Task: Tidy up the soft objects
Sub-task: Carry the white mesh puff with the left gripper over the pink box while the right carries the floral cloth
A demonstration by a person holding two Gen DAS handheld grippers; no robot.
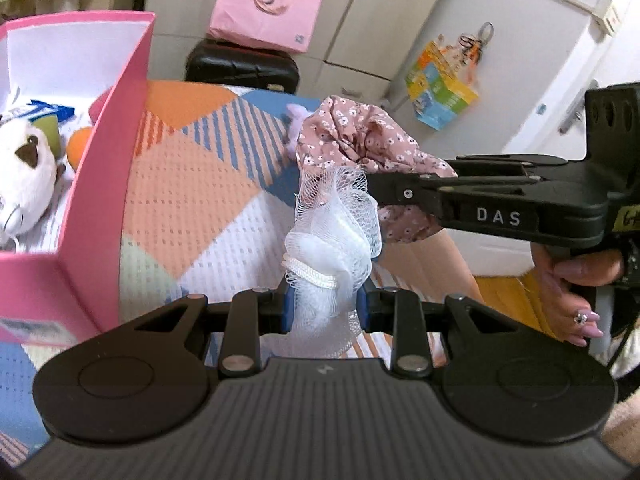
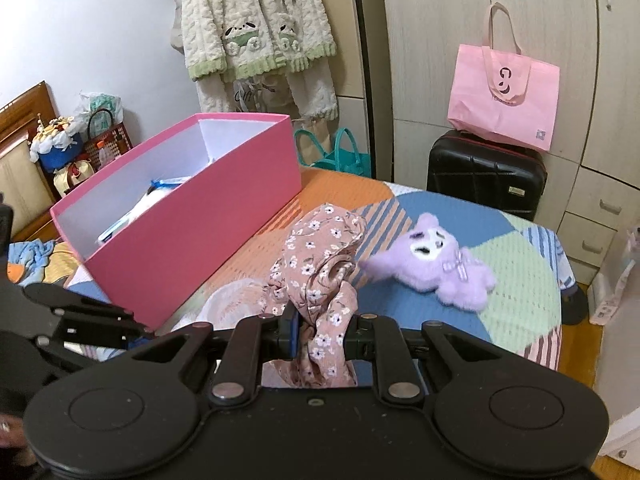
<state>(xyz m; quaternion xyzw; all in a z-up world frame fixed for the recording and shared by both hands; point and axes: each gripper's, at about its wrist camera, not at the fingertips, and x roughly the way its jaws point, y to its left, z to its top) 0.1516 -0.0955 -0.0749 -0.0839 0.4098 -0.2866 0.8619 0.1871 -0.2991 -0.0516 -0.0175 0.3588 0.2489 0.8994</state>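
My left gripper [image 1: 324, 304] is shut on a white mesh bath pouf [image 1: 336, 232], which stands up between its blue pads above the bed. From the right, my right gripper [image 1: 372, 188] comes in just behind the pouf. In the right wrist view, that right gripper [image 2: 322, 334] is shut on a pink floral cloth [image 2: 316, 256]. The same floral cloth [image 1: 352, 136] bunches up over its fingers. A pink box [image 2: 208, 232] lies open on the bed to the left. The box [image 1: 108, 148] holds a white plush toy [image 1: 24, 176]. A purple plush [image 2: 432, 260] lies on the bedspread.
The patchwork bedspread [image 2: 500, 320] ends at a rounded edge on the right, with wooden floor below. A black suitcase [image 2: 484, 172] with a pink tote bag [image 2: 504, 96] on it stands behind the bed by the wardrobe. A fleece robe [image 2: 256, 20] hangs above the box.
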